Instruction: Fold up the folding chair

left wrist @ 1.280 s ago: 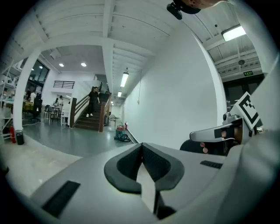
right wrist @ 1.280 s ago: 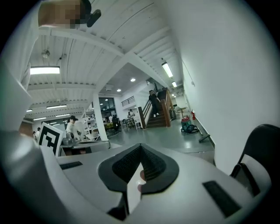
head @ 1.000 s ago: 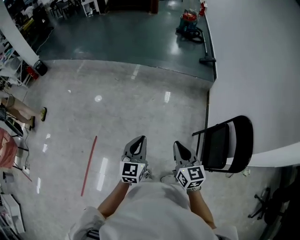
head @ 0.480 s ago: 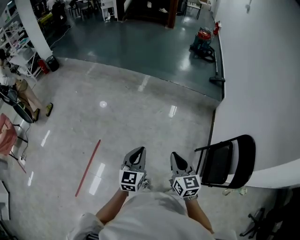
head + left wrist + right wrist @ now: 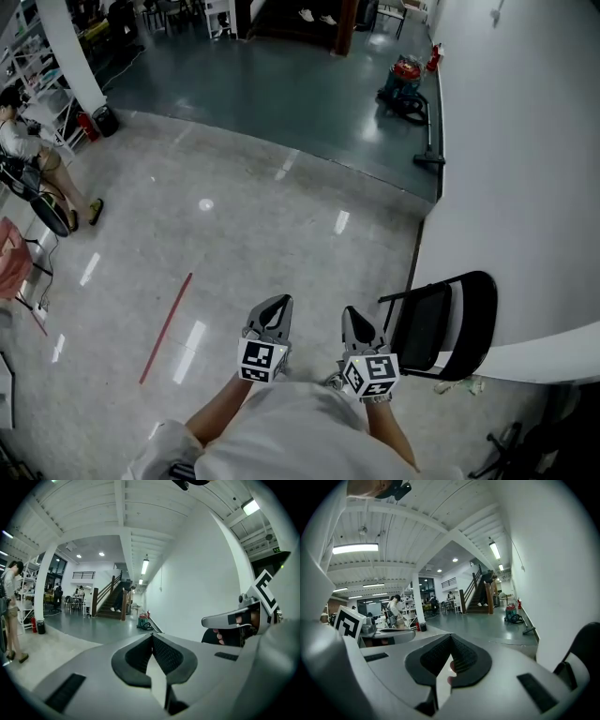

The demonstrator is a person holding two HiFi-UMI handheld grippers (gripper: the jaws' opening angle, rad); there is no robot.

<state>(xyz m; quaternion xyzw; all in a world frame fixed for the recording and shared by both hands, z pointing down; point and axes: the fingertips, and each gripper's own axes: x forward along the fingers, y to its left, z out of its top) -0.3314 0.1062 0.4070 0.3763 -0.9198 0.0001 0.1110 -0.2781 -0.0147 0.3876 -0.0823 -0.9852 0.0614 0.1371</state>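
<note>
We are looking at the folding chair (image 5: 424, 323) first. In the head view it is standing on the floor just beside the white wall (image 5: 525, 141), to the right of both grippers and apart from them. It is showing a flat black seat panel, a rounded black back and thin black tube framing. From above we cannot tell how far it is folded. The right gripper view is catching only a curved black edge of the chair (image 5: 587, 651) at its far right.

The left gripper (image 5: 277, 305) and the right gripper (image 5: 350, 317) are hovering side by side in front of us, each carrying its marker cube. Each gripper's own view is showing what the head view cannot. The left gripper (image 5: 152, 641) has its ribbed dark pads pressed together on nothing, and so has the right gripper (image 5: 450, 644).

The floor (image 5: 253, 225) beneath is pale, speckled and glossy, and it is giving way to darker blue-grey flooring farther off. A thin red strip (image 5: 166, 328) is lying on the pale part.

A red and teal vacuum cleaner (image 5: 405, 75) is sitting by the wall far ahead. Only the gripper views are showing the white beamed ceiling (image 5: 93, 508) and the wooden staircase (image 5: 110, 599). A person (image 5: 28, 141) is standing at the far left.
</note>
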